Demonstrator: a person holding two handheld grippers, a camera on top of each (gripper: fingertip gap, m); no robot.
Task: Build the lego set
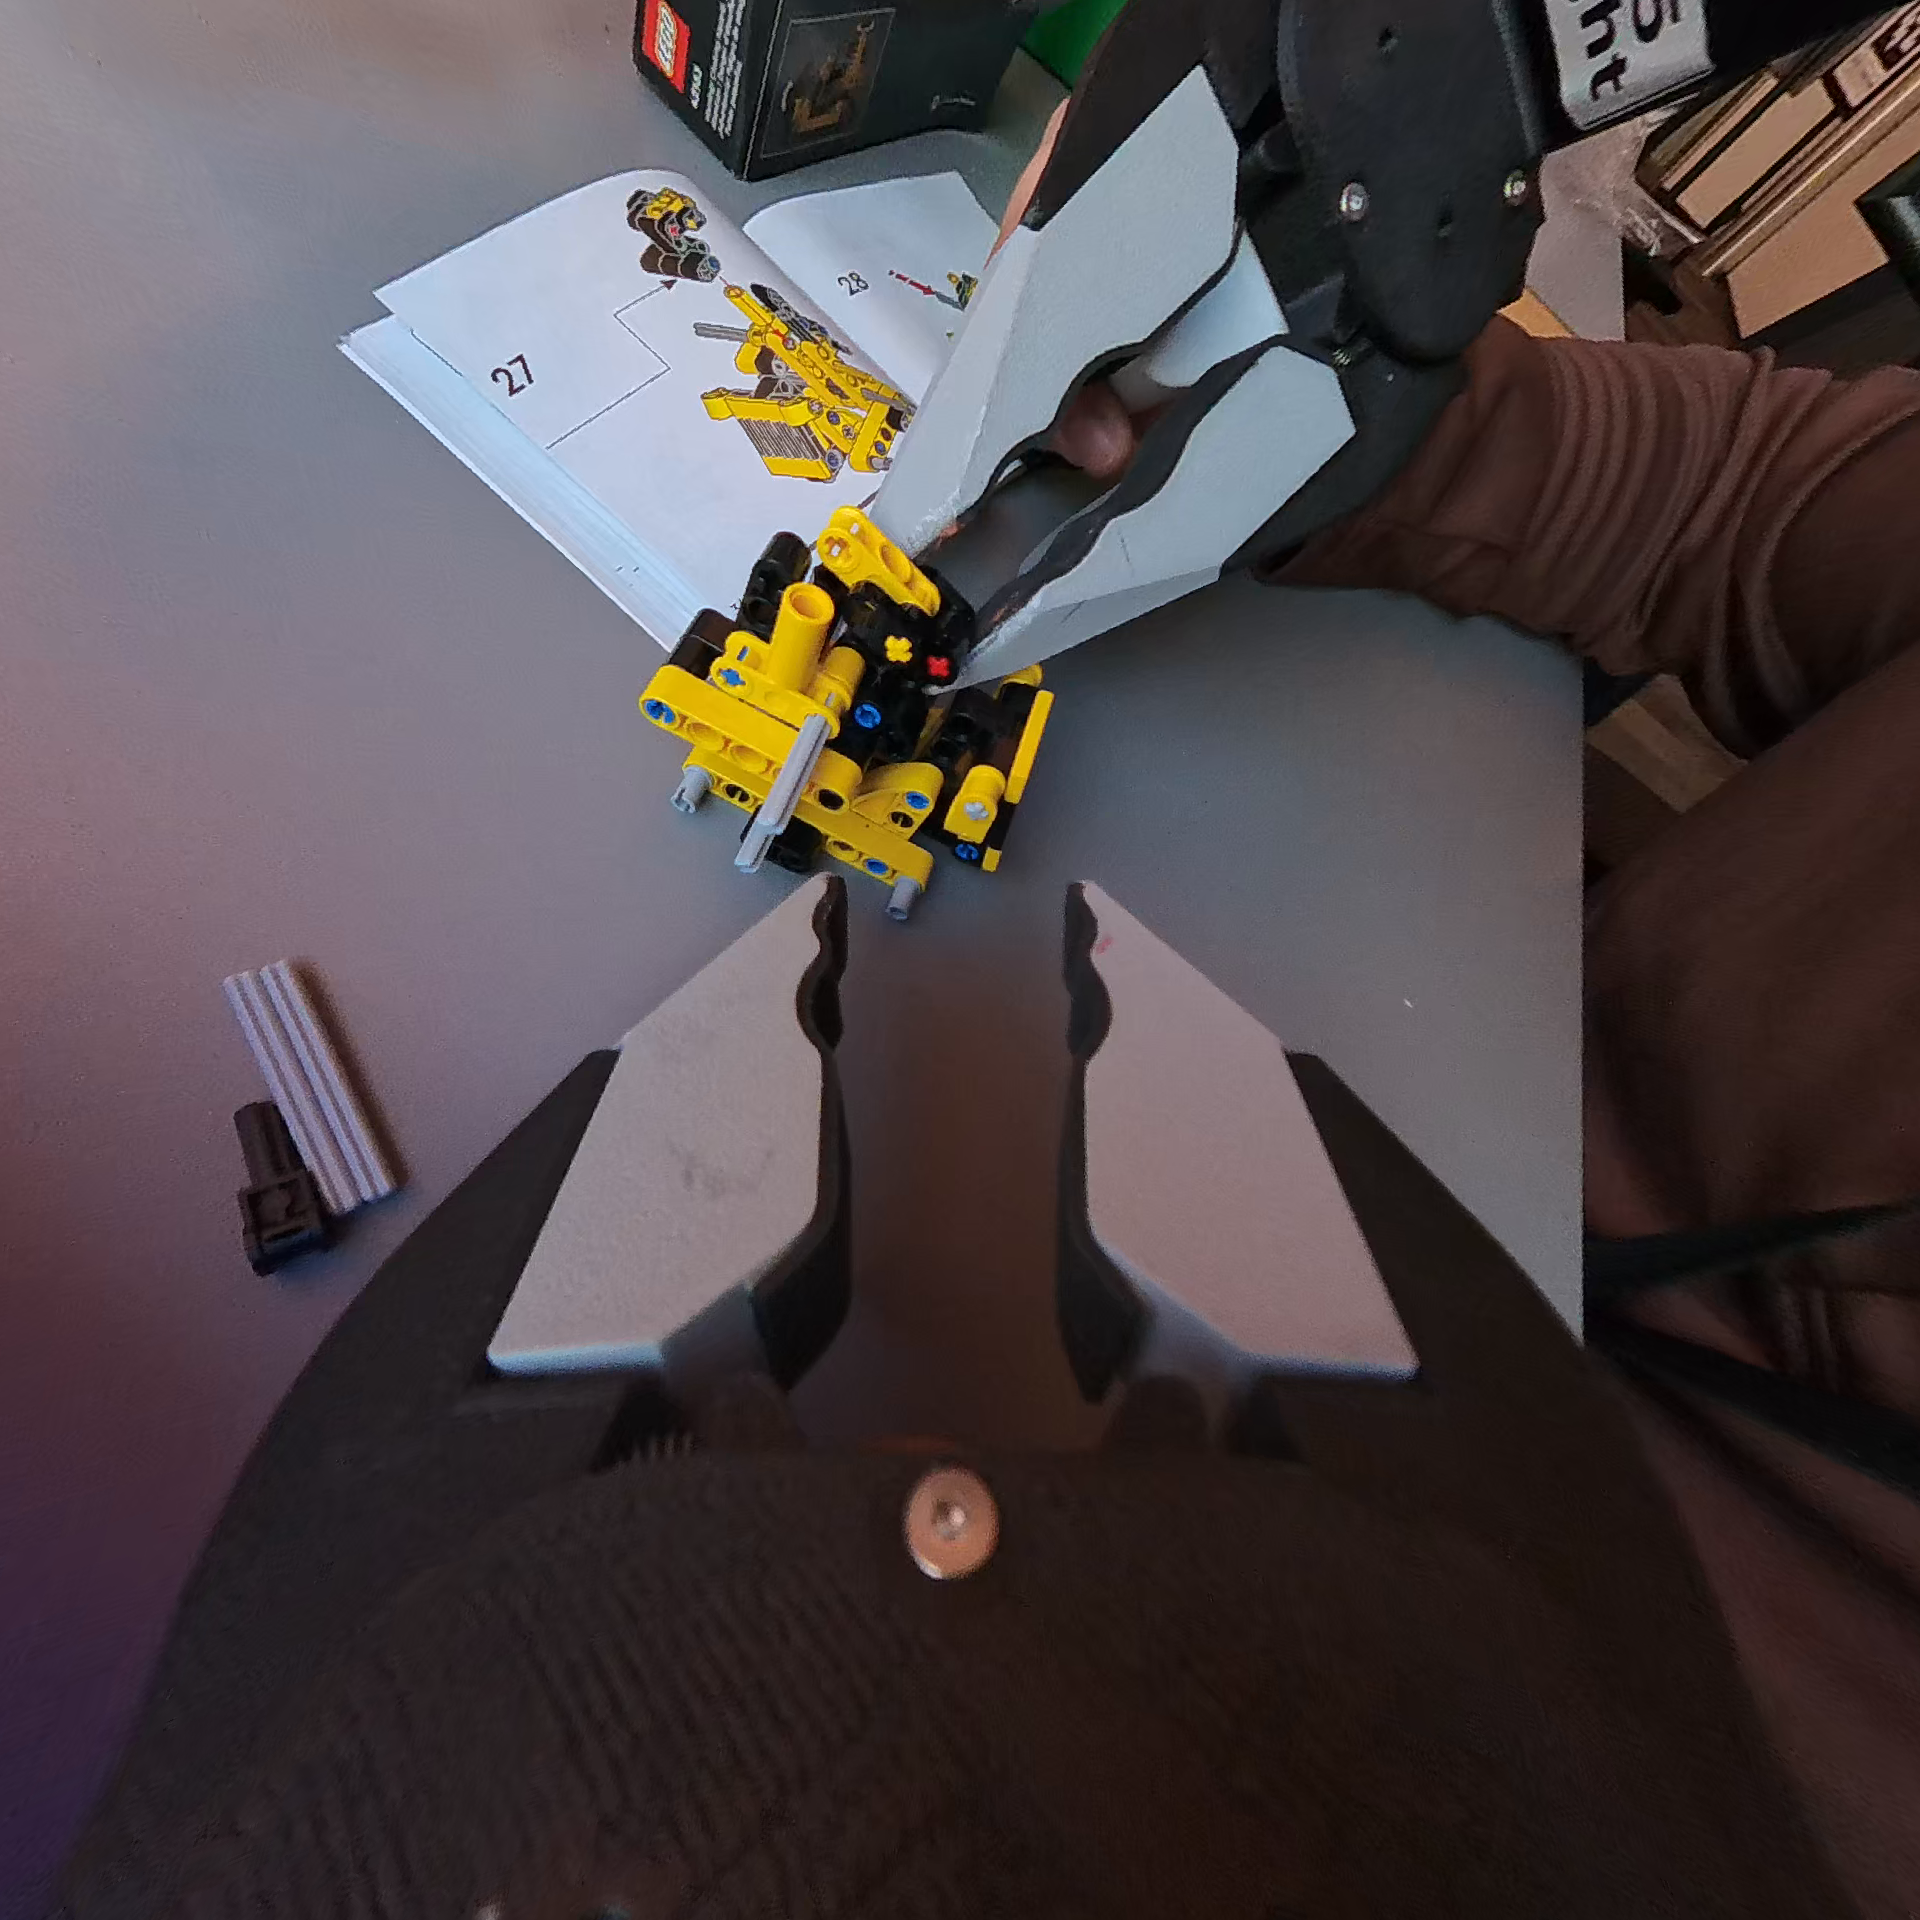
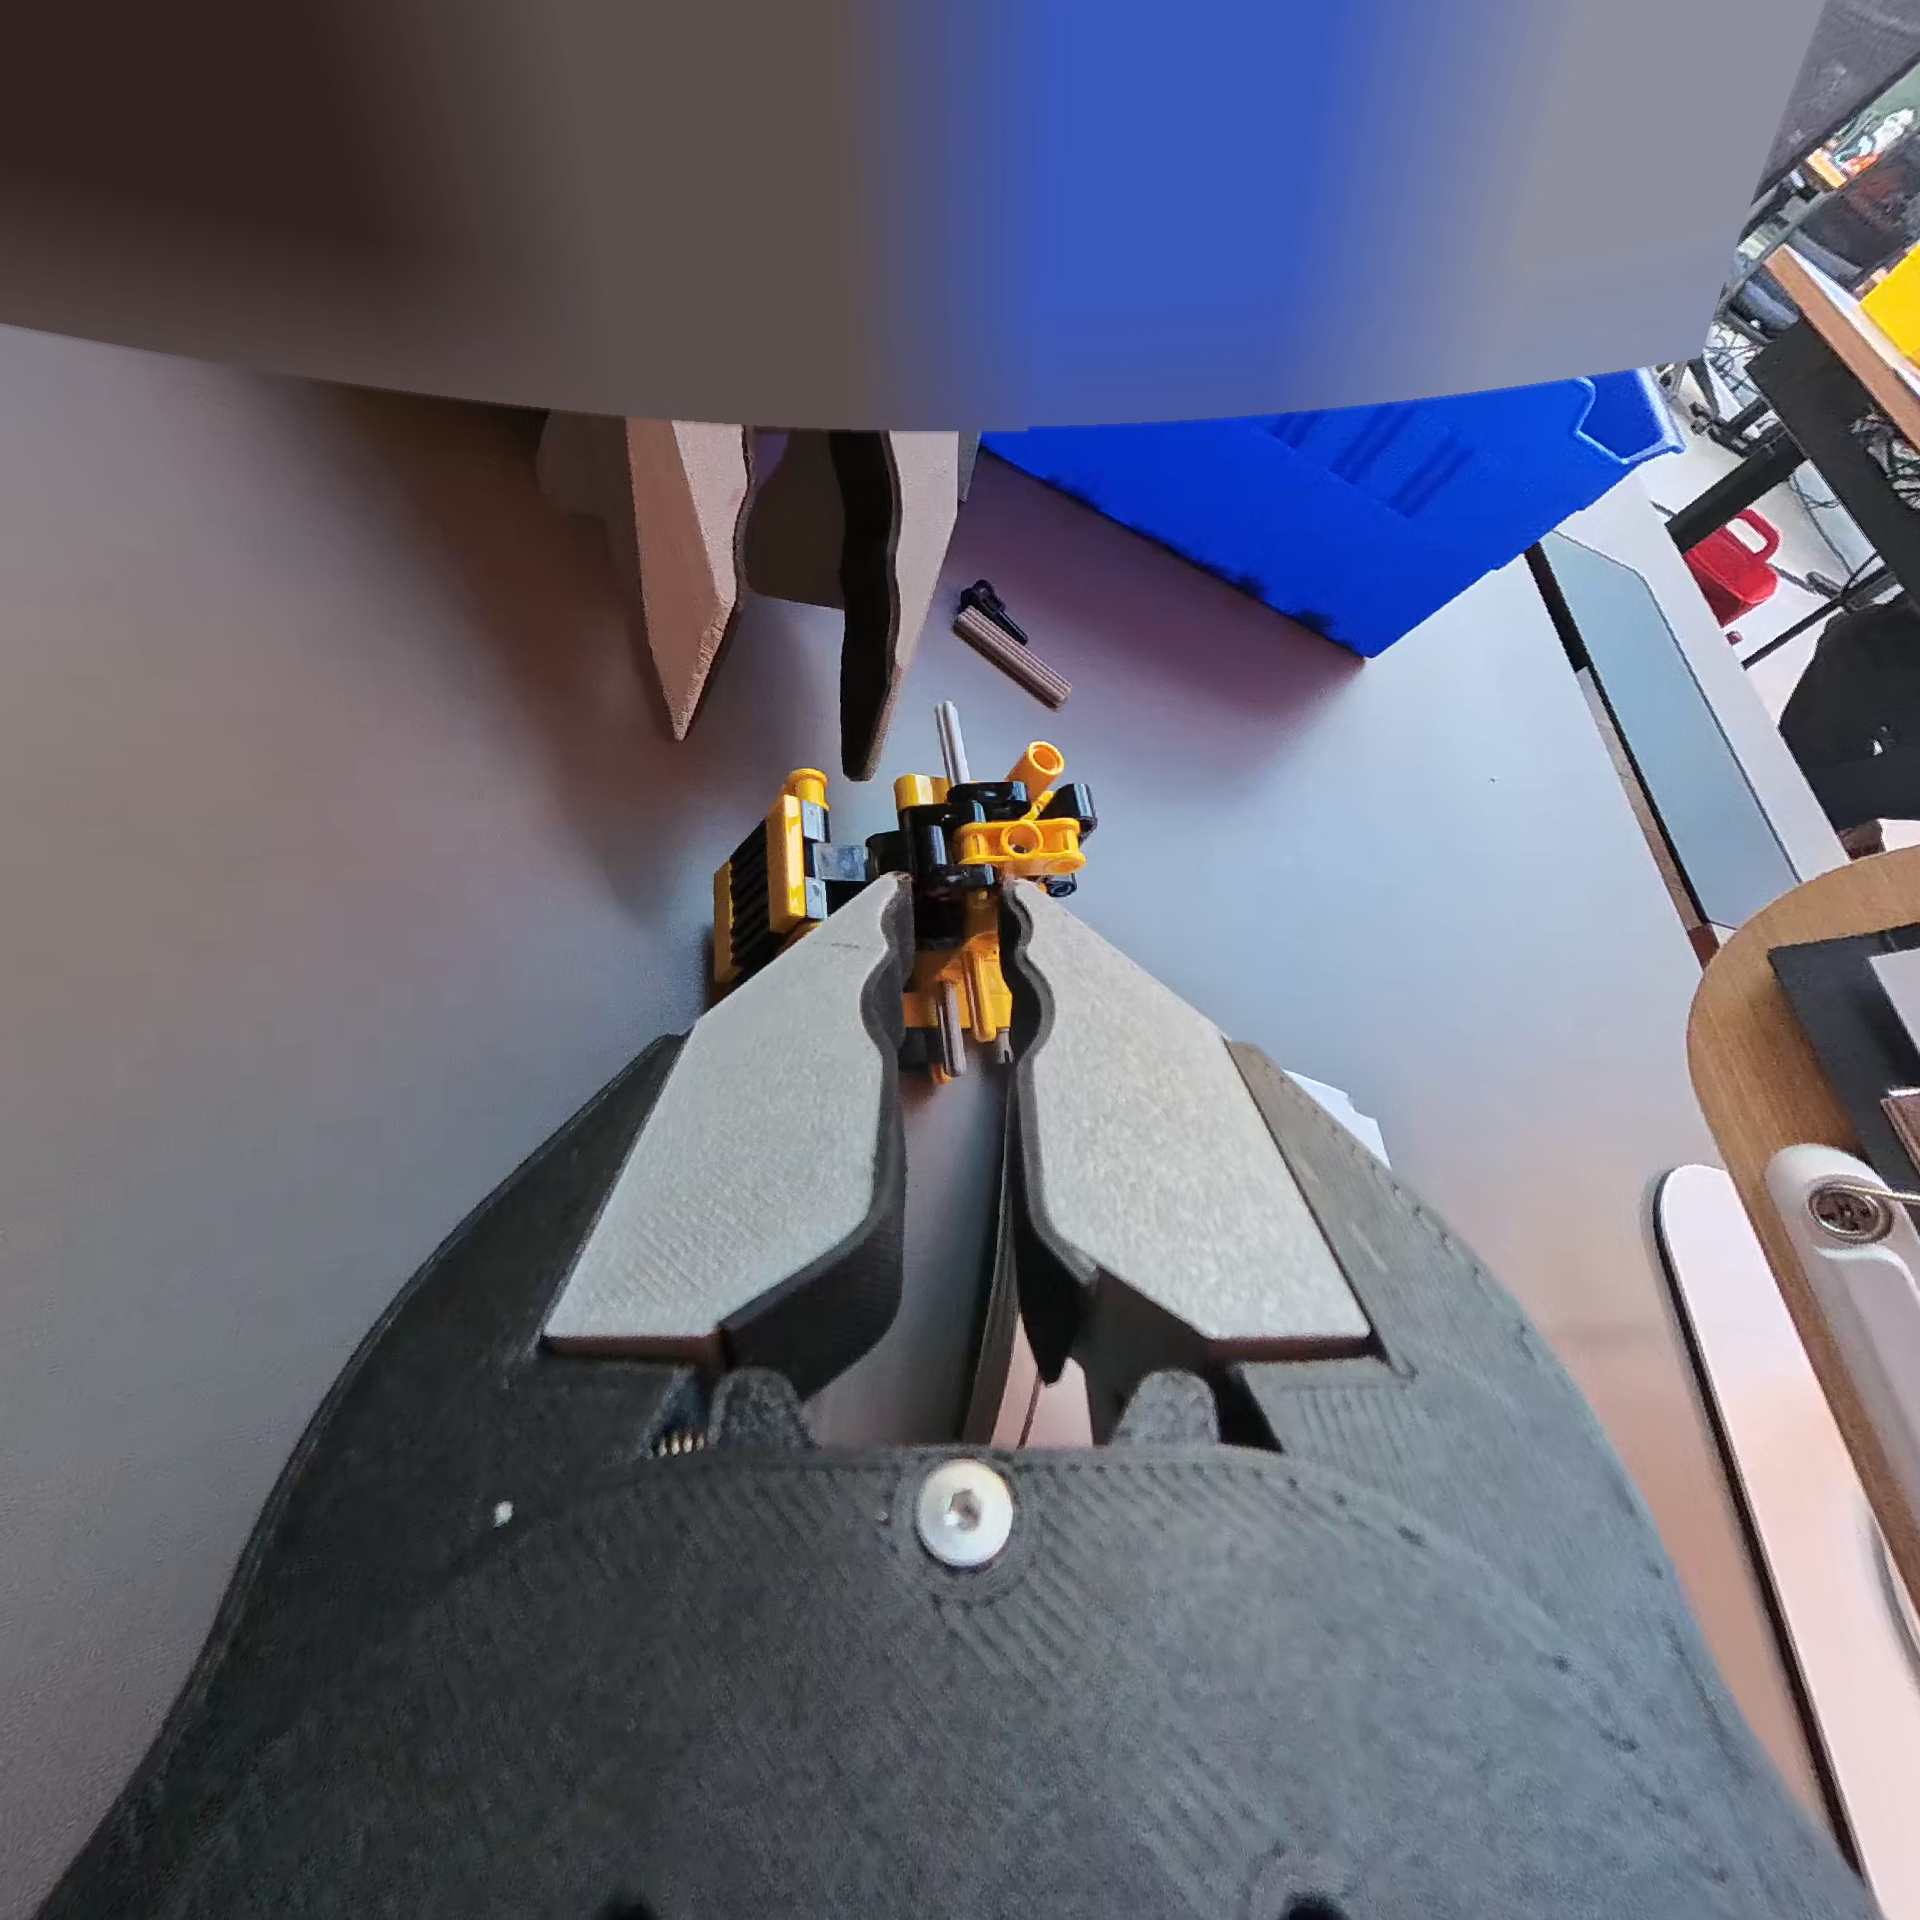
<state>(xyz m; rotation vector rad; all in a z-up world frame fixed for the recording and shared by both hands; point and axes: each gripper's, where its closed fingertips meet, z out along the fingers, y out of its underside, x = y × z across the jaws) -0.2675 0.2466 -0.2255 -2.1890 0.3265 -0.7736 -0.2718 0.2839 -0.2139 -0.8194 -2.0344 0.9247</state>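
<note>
Your right gripper [image 2: 954, 894] pinches the yellow-and-black brick-built lego model [image 1: 842, 717] on the grey tabletop [image 1: 312, 675], bracing it; your left gripper [image 1: 951, 899], spread and empty, waits just beside the model.

glossy plastic lego model [image 1: 831, 727] on matt grey table [image 1: 312, 727]; paper booklet [image 1: 582, 416].

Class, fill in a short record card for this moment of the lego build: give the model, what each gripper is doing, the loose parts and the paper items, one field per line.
Model: yellow and black lego model, standing on the grey table
Right gripper: shut on the model
Left gripper: open, empty, just short of the model
Loose parts: grey ridged piece beside a small black piece
Paper: open instruction booklet behind the model; black box beyond it
</note>
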